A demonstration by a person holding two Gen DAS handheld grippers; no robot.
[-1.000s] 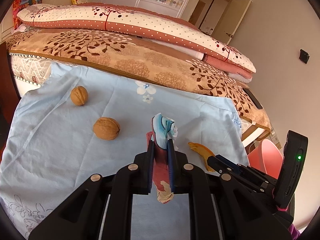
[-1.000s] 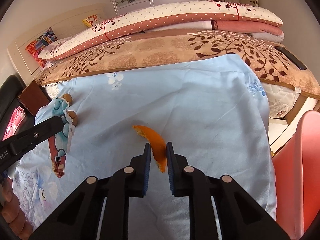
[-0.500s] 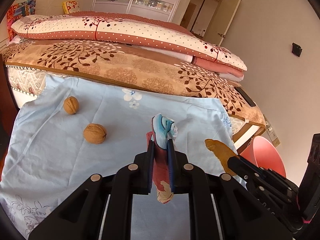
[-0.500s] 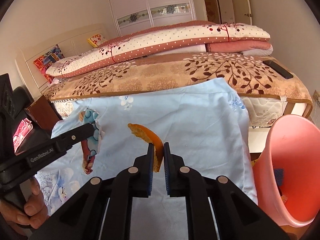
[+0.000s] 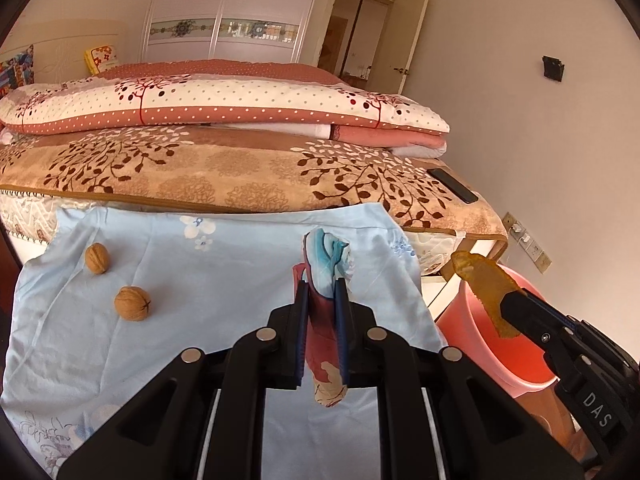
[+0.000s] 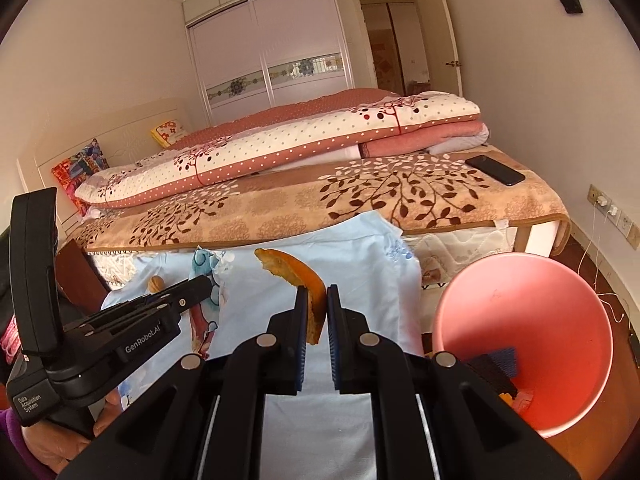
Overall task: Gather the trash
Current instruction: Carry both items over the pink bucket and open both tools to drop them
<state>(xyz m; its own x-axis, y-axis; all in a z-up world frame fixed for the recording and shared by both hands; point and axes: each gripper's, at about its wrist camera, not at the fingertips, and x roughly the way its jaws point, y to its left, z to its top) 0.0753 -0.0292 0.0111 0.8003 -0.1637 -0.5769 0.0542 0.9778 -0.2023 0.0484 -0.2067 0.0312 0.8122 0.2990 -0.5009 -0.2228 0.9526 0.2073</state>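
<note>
My left gripper is shut on a crumpled blue, white and red wrapper and holds it above the light blue cloth. It also shows in the right wrist view. My right gripper is shut on a curved orange peel, held up beside the pink bin. In the left wrist view the peel hangs over the bin. Two walnuts lie on the cloth at the left.
A bed with a brown leaf-print blanket and folded dotted quilts stands behind the cloth. A black phone lies on its right corner. The bin holds dark and blue scraps. Wall sockets are at the right.
Both grippers have lifted off the cloth with their items. The right one carried the orange peel up and rightward toward the pink bin, which now shows large.
</note>
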